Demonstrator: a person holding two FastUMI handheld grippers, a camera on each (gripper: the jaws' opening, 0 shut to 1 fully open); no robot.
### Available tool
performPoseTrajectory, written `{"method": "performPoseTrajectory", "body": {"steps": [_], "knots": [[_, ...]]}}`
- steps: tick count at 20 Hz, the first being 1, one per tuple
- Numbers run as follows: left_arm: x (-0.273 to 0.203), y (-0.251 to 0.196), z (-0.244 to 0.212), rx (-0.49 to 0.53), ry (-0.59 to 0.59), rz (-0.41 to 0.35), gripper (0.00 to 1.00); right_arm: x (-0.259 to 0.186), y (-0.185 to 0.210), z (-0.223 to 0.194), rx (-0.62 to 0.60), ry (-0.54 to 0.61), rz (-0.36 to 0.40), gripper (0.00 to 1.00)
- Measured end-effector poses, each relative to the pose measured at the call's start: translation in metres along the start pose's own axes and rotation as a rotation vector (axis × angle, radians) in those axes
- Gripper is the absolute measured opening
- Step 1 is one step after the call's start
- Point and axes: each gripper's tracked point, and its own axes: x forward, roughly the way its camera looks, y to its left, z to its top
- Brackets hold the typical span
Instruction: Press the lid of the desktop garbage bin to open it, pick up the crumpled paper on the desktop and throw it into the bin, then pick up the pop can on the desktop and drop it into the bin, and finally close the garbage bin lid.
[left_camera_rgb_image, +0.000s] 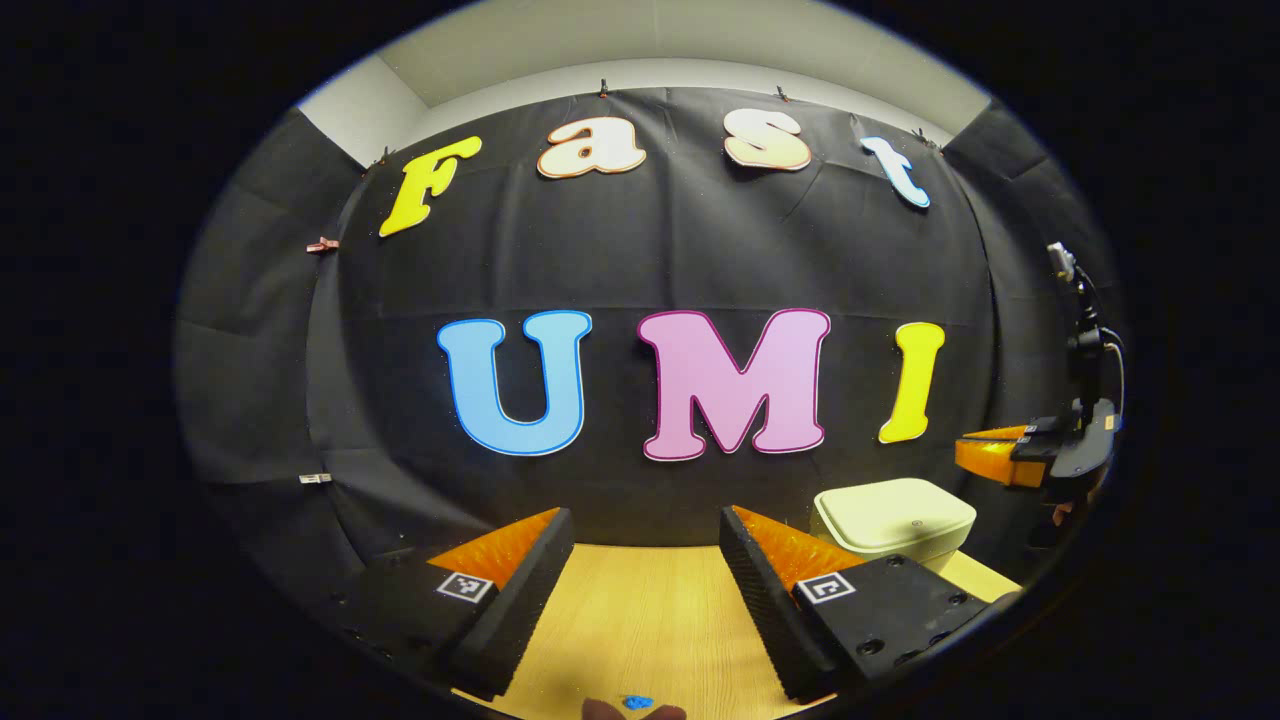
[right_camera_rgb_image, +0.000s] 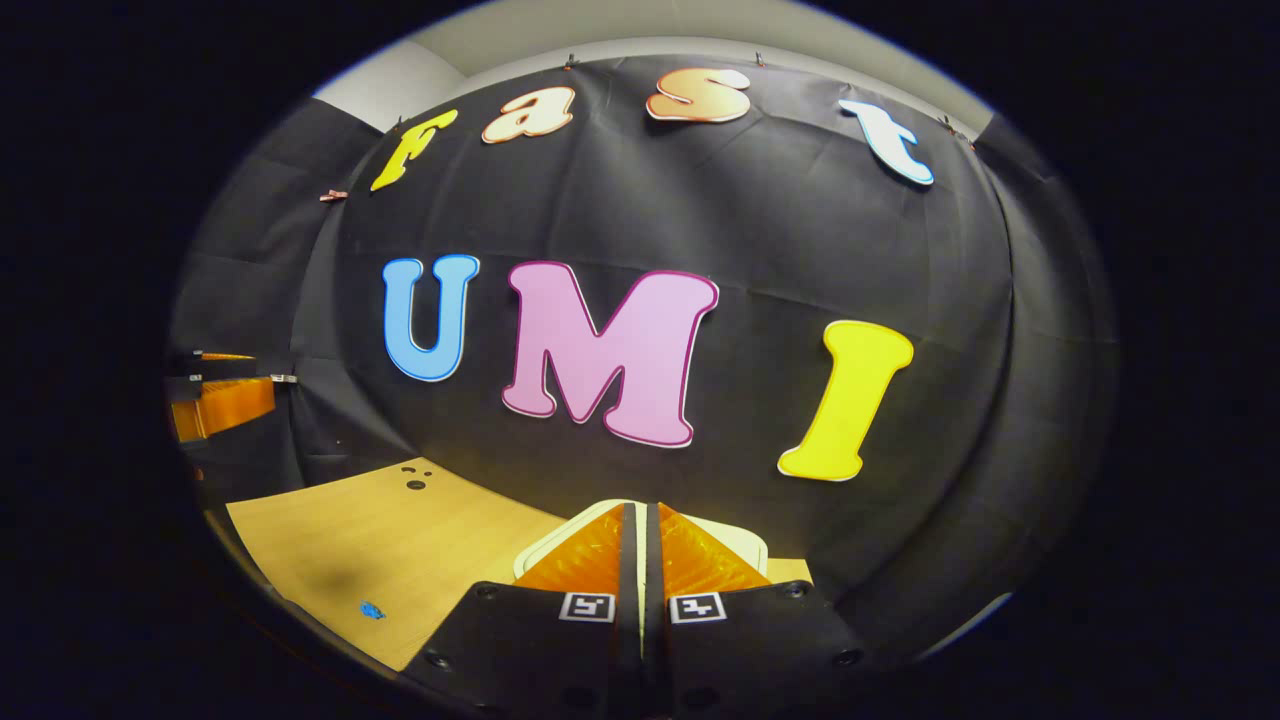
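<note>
My right gripper (right_camera_rgb_image: 640, 560) has its fingers brought together, nothing between them, tips just above the near edge of the cream rounded plastic desktop bin (right_camera_rgb_image: 745, 545). Bin lid (left_camera_rgb_image: 895, 512) is down, so step one, the press, isn't done yet. Lid looks stiff, smooth, probably a spring latch; the whole bin likely light, so I'd push straight down near the front button mark, not sideways, or it slides on the pale wood-grain tabletop (right_camera_rgb_image: 400, 540). My left gripper (left_camera_rgb_image: 645, 555) is spread wide, empty, left of the bin over bare wood. A small blue scrap (right_camera_rgb_image: 371, 609) lies well left of the bin. Can't spot the crumpled paper or can.
</note>
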Motion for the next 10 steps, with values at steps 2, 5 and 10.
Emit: {"method": "performPoseTrajectory", "body": {"steps": [2,5,10], "knots": [[-0.002,0.002,0.000,0.000,0.002,0.005,0.95,0.009,0.002,-0.016,0.028,0.036,0.007,0.05],[-0.005,0.004,-0.001,0.002,0.004,0.013,0.95,0.019,0.002,-0.040,0.042,0.084,0.000,0.05],[-0.007,0.008,-0.004,0.004,0.012,0.022,0.95,0.026,0.006,-0.069,0.034,0.143,0.007,0.05]]}}
